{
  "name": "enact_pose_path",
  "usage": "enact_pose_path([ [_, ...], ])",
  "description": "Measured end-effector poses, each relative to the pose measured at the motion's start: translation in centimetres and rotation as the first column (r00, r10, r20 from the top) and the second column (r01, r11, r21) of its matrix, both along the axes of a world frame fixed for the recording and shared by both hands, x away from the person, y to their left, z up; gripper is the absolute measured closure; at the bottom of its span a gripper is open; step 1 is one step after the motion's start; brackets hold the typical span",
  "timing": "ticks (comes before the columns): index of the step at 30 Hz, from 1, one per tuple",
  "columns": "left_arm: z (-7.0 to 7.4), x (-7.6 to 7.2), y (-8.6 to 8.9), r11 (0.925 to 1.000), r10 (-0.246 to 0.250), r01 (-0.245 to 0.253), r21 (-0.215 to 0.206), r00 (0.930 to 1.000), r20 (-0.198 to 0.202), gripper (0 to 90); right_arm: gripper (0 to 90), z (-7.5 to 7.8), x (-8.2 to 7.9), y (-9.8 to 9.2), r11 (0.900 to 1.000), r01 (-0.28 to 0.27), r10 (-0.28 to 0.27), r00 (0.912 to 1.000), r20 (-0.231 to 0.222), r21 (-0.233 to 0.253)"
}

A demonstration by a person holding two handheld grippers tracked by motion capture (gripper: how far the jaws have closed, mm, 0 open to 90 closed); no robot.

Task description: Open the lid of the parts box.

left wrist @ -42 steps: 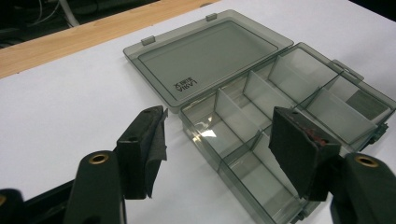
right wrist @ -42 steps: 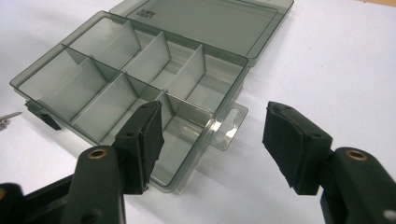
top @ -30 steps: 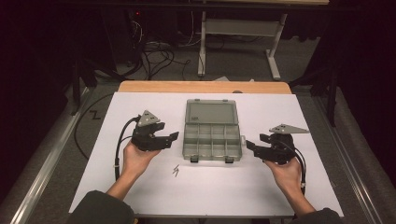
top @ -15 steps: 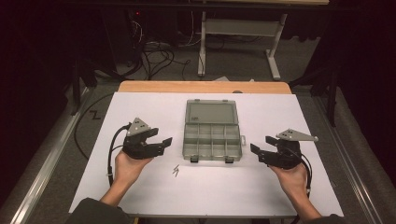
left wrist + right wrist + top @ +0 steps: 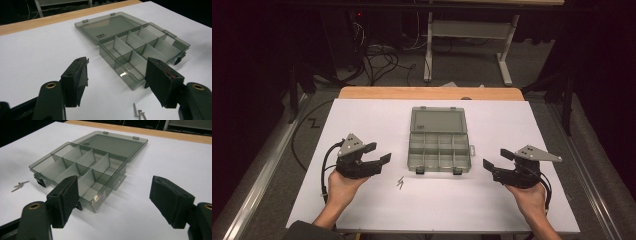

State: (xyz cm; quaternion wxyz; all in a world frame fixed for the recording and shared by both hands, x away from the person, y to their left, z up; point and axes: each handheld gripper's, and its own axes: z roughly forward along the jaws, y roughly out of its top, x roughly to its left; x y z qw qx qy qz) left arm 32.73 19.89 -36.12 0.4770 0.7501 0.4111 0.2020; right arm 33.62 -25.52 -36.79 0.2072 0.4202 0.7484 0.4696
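Observation:
A smoky translucent compartment box [image 5: 439, 150] lies open in the middle of the white table, its lid [image 5: 437, 121] folded flat behind it. All its compartments look empty. A few small screws [image 5: 401, 183] lie just in front of its left corner. My left gripper [image 5: 379, 152] is held left of the box, open, with nothing between its jaws. To the right of the box, my right gripper [image 5: 495, 158] is open and empty too. The left gripper view shows the box [image 5: 142, 50] and screws [image 5: 138, 113] past the left gripper [image 5: 117, 62]. In the right gripper view, the box [image 5: 82, 167] and screws [image 5: 20, 185] lie beyond the right gripper [image 5: 115, 180].
The white sheet [image 5: 362, 115] covers the table, and a wooden strip [image 5: 427, 93] shows along its far edge. Beyond it are cables [image 5: 377, 52] on the floor and a desk frame [image 5: 502, 65]. A black cable trails from each gripper.
Both hands have drawn back toward the near edge and slightly outward from the box. Both grippers stay open; box and screws have not moved.

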Motion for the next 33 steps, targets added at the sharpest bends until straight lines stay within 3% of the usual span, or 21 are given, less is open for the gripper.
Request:
enact_pose_path([
  [11,-0.4,-1.1,0.3,1.0000,0.003,-0.003,-0.003,0.9996,0.028,34.7,22.5,-0.5,-1.0,-1.2,1.000,0.005,-0.006,0.9995,0.031,0.031],
  [24,-1.7,-2.5,0.6,0.9996,0.013,-0.012,-0.026,0.9990,0.042,34.8,23.0,-1.1,-2.5,-2.6,0.996,0.006,-0.015,0.9943,0.105,0.088],
  [31,-2.7,-3.5,0.9,0.9991,0.021,-0.018,-0.039,0.9983,0.055,34.7,23.0,-1.8,-3.1,-2.7,0.997,0.015,-0.023,0.9922,0.123,0.073],
  [33,-2.7,-3.6,0.9,0.9995,0.022,-0.020,-0.026,0.9980,0.060,34.6,23.0,-1.8,-3.2,-2.6,0.998,0.014,-0.023,0.9919,0.125,0.067],
])
